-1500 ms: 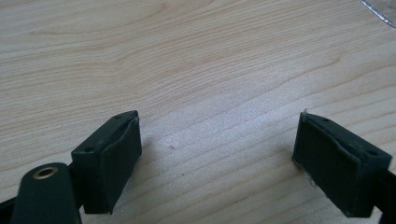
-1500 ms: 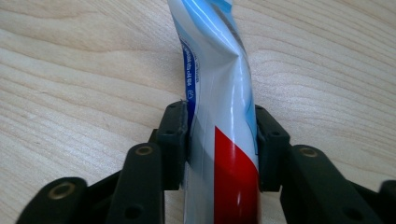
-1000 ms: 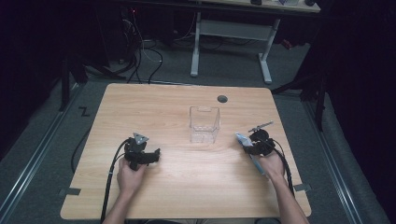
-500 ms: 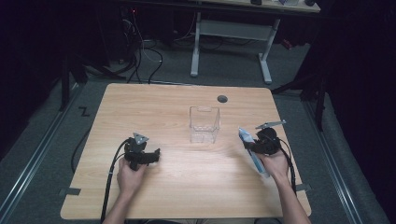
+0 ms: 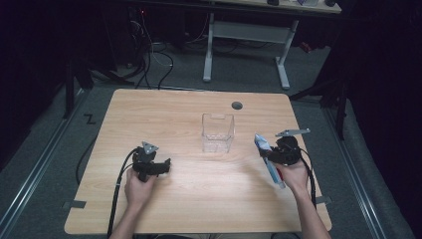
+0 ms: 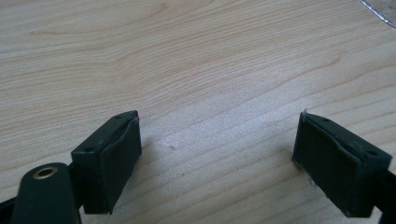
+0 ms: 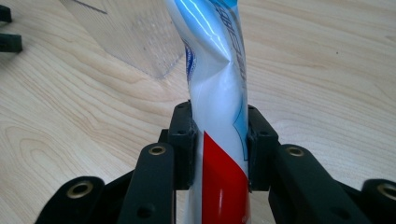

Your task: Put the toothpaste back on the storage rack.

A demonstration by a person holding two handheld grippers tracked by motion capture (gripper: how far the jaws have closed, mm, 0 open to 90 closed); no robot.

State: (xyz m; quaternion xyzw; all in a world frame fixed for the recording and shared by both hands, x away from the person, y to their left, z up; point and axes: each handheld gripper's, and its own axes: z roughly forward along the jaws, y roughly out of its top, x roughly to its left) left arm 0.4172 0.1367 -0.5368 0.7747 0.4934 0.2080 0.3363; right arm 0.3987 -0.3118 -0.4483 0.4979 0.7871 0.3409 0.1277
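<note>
Toothpaste tube (image 7: 215, 93), white with blue and red print, sits clamped between the black pads of my right gripper (image 7: 219, 135), held clear of the light wooden table (image 5: 199, 199); in the high view the tube (image 5: 266, 157) slants along the right hand, just to the right of the clear square plastic container (image 5: 217, 132) and apart from it. My left gripper (image 6: 217, 149) rests low over bare wood near the table's left front, jaws spread wide with nothing between them.
</note>
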